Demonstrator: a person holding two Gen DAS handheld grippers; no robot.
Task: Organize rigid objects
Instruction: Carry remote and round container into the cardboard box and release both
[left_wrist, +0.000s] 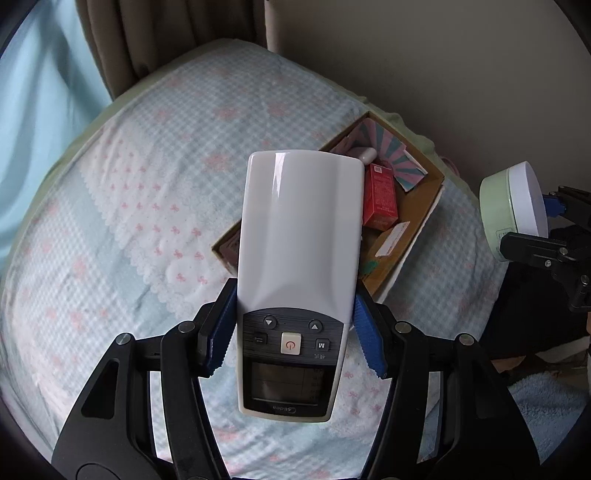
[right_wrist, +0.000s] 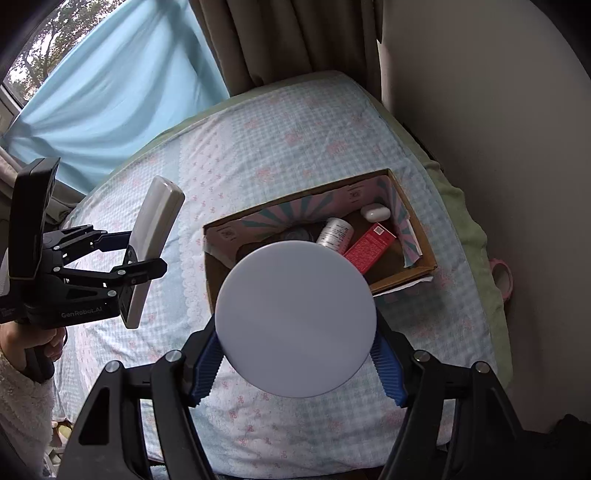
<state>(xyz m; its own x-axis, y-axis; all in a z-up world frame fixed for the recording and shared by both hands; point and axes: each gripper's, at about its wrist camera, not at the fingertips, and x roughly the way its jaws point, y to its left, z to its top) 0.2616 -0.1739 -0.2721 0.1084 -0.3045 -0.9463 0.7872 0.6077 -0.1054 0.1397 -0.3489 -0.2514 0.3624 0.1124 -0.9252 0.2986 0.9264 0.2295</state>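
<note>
My left gripper (left_wrist: 293, 325) is shut on a white Midea remote control (left_wrist: 299, 236), held above the bed; it also shows in the right wrist view (right_wrist: 153, 240). My right gripper (right_wrist: 295, 354) is shut on a round white-lidded container (right_wrist: 295, 317), pale green on its side in the left wrist view (left_wrist: 511, 206). Both hover near an open cardboard box (right_wrist: 410, 269) lying on the bed. The box holds a red carton (right_wrist: 369, 245), a white bottle (right_wrist: 334, 232) and a white earbud case (right_wrist: 375, 212).
The bed (right_wrist: 258, 155) has a blue checked sheet with pink bows. A wall (right_wrist: 498, 110) runs along its right side, curtains (right_wrist: 277, 37) at the far end. A pink object (right_wrist: 502, 277) lies between bed and wall.
</note>
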